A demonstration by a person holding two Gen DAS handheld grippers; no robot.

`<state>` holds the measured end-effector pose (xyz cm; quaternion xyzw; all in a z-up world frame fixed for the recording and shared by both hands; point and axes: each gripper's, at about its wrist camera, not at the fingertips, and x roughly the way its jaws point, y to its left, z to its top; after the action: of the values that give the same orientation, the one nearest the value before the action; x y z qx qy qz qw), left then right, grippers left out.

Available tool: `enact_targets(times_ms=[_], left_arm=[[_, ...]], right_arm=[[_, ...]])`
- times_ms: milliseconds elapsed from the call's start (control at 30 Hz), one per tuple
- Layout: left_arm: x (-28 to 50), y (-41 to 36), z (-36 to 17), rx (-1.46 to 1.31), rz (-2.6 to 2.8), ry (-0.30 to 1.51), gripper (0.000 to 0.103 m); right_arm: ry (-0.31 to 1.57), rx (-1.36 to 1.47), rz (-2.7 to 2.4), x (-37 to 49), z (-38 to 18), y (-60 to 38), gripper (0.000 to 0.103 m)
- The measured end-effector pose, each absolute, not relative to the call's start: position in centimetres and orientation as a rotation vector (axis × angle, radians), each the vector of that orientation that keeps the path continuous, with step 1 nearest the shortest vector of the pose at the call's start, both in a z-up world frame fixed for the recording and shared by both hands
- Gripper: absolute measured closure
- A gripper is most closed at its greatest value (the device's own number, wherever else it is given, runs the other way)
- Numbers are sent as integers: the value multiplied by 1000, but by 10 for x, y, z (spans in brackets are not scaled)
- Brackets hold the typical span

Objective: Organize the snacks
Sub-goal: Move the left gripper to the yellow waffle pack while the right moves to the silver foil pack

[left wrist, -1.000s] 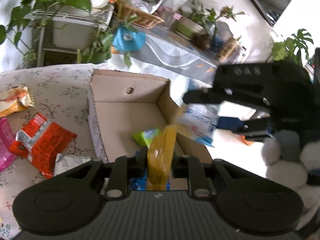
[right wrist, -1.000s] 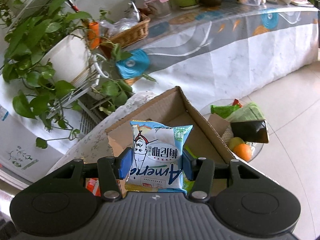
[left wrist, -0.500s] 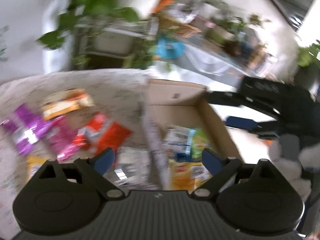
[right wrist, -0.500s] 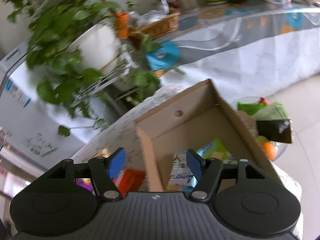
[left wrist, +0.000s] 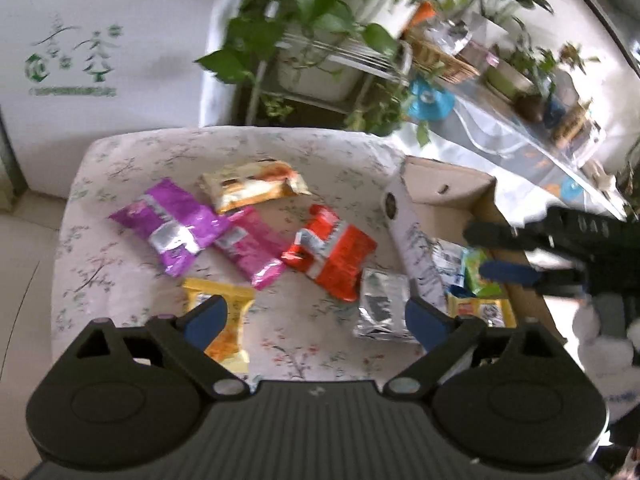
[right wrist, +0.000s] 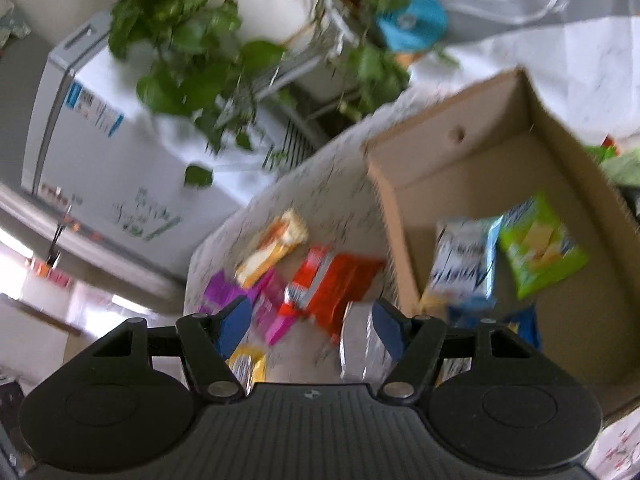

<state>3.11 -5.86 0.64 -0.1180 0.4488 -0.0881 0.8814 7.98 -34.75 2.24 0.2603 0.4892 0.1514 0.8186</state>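
A cardboard box (left wrist: 448, 184) stands at the right end of a floral-cloth table (left wrist: 120, 160); it also shows in the right wrist view (right wrist: 504, 168). Inside lie a white-blue packet (right wrist: 464, 264), a green packet (right wrist: 540, 256) and a yellow packet (left wrist: 480, 310). On the cloth lie purple (left wrist: 172, 228), pink (left wrist: 252, 252), red (left wrist: 332, 252), silver (left wrist: 380, 308), cream-orange (left wrist: 252, 186) and yellow (left wrist: 224, 320) packets. My left gripper (left wrist: 316, 316) is open and empty above the cloth. My right gripper (right wrist: 312, 324) is open and empty, seen also in the left wrist view (left wrist: 540, 248) over the box.
Potted plants on a white rack (left wrist: 320, 52) stand behind the table. A white appliance (right wrist: 100, 128) stands at the left. A long sideboard with a patterned cover (left wrist: 520, 136) carries a basket and pots at the back right.
Both grippers let go of their packets, which now lie in the box. Both then opened wide and swung left, toward the snacks on the cloth.
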Motion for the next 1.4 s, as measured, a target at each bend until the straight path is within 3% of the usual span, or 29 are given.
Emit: enact_targets(times_ms=[267,500,1167,1400], left_arm=[[36,-29,3,-281,-106,928,4],[45,4,-22,-427,-52,1028,4],[54,25,-60,-388,35,1090,4],[56,36,-67,-426,71,1109,4]], right_arm=[[1108,474,310,72,8,-328,29],[1135,441,278,85,-6,-298,28],[1163,-1,27,111,-57,-215,18],[1137,-36,-2,109,-54,-211,18]])
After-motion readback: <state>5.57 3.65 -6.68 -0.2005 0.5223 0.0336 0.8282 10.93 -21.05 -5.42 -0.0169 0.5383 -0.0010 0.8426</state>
